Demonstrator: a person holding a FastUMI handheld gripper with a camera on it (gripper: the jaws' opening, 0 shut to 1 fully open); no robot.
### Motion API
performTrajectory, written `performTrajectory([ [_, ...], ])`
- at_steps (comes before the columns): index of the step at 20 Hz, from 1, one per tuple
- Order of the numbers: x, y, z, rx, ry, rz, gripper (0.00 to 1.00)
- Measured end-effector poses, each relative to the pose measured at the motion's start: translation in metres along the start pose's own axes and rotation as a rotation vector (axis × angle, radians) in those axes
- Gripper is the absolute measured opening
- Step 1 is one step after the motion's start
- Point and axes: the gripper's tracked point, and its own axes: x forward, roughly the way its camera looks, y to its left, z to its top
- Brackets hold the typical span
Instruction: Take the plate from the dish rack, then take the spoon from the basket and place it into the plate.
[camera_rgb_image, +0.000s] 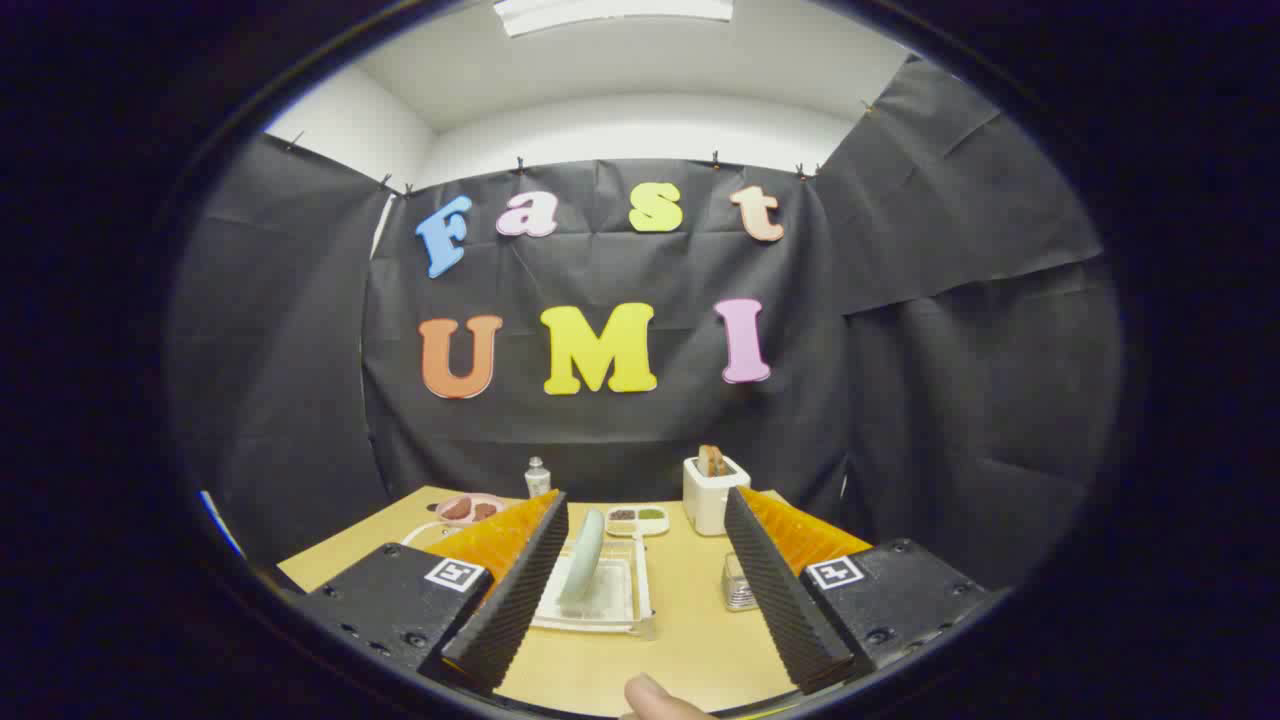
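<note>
Between the wide-open gripper (645, 590) stood the plate (584, 556) in its dish rack (620, 600) (toaster (712, 492) and basket (738, 582) right).

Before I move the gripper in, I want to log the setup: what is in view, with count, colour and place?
table: one, tan, under everything
dish rack: one, clear white, between the fingers
plate: one, pale green, upright in the dish rack
small plate: one, pink, far left
bottle: one, clear, at the back
divided dish: one, white, behind the dish rack
toaster: one, white, back right
basket: one, metal, beside the right finger
fingertip: one, near edge
hand-held gripper: one, open, fingers either side of the dish rack
</note>
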Motion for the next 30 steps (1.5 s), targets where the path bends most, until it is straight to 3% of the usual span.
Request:
performTrajectory([
  [19,0.029,0.007,-0.018,-0.013,0.067,-0.009,1.0],
  [25,0.074,0.027,-0.018,-0.047,0.153,0.031,1.0],
  [30,0.131,0.036,-0.013,-0.04,0.235,0.016,1.0],
])
